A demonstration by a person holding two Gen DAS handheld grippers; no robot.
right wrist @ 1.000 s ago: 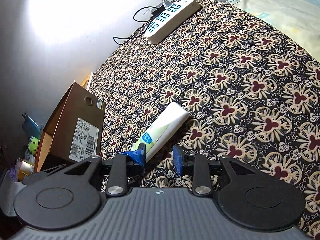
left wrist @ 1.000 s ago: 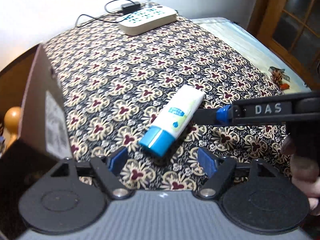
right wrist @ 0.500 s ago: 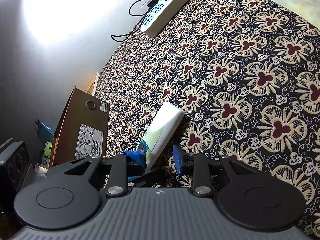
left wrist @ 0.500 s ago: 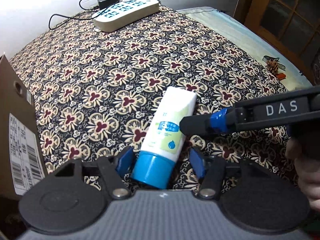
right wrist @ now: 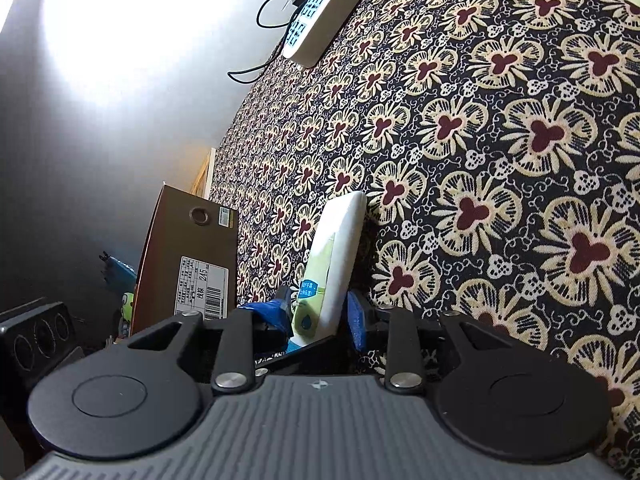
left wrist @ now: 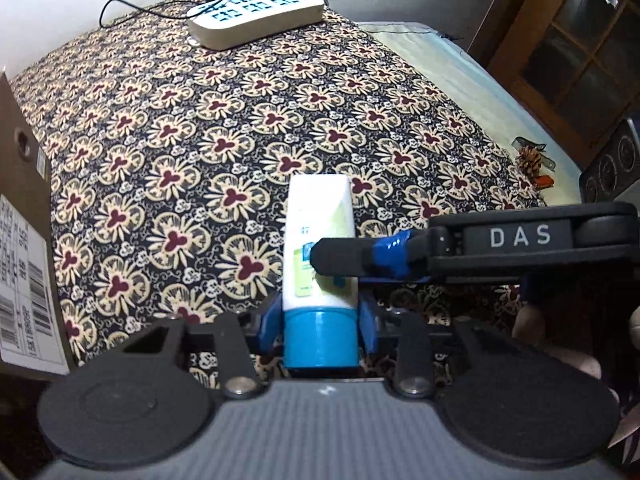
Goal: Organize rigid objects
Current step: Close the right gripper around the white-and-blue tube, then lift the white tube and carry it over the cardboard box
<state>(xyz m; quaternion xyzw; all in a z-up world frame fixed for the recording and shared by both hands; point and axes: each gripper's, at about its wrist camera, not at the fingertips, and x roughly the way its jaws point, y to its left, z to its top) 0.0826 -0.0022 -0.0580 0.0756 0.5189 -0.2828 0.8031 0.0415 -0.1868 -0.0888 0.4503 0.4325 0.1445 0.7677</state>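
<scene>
My left tool is clamped on the blue cap of the white tube, one blue-taped finger pressed to each side of it. The tube points away from me over the flowered cloth, its flat crimped end farthest out; whether it rests on the cloth or is lifted off it I cannot tell.

My right tool comes in from the right side and straddles the tube's body just above the cap. In the left wrist view one of its fingers lies across the printed label. The other finger is hidden, so I cannot tell whether this tool is squeezing the tube or only bracketing it. My hand shows at the right edge behind the handle marked DAS.

A brown shoebox stands at the left edge of the cloth. A power strip with cables plugged in lies at the far end near the wall.
</scene>
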